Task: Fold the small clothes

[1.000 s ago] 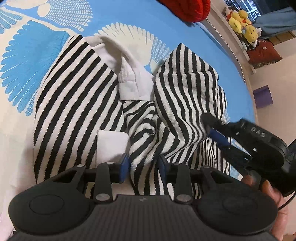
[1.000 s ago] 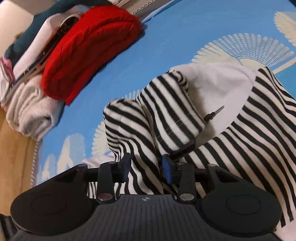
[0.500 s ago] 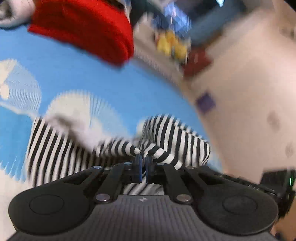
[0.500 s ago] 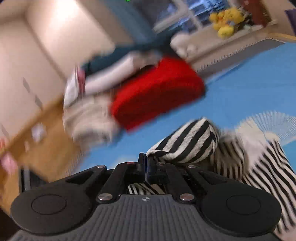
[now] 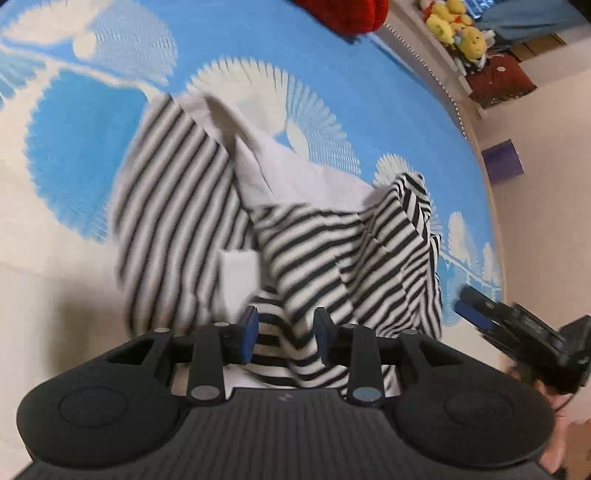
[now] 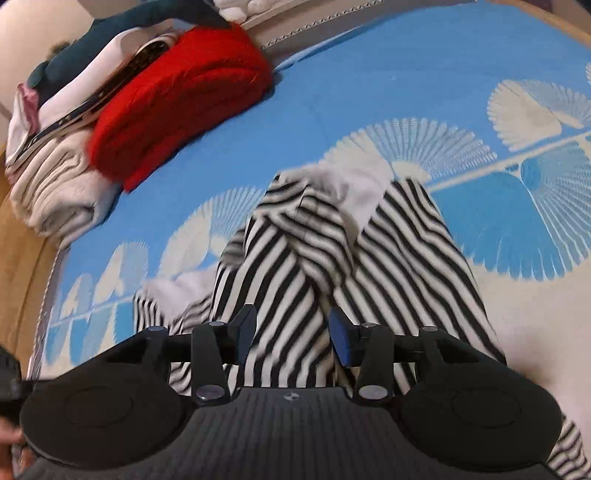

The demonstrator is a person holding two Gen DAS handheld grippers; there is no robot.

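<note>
A black-and-white striped garment with white collar and cuffs (image 5: 177, 206) lies rumpled on the blue patterned bedspread (image 5: 332, 66). It also shows in the right wrist view (image 6: 280, 280). My left gripper (image 5: 284, 334) is open just above the garment's near edge, with striped cloth between the fingers but not clamped. My right gripper (image 6: 291, 332) is open over the garment's near part and holds nothing. The right gripper also shows at the right edge of the left wrist view (image 5: 476, 306), beside the garment.
A folded red sweater (image 6: 177, 96) and a stack of folded clothes (image 6: 55, 173) sit at the far side of the bed. Yellow plush toys (image 5: 458, 26) and a purple box (image 5: 502, 160) lie beyond the bed edge. Wooden floor (image 6: 18, 280) shows left.
Both grippers were shut on the striped cloth and lifted it half a second ago. Now both are open and the garment has dropped back on the bed.
</note>
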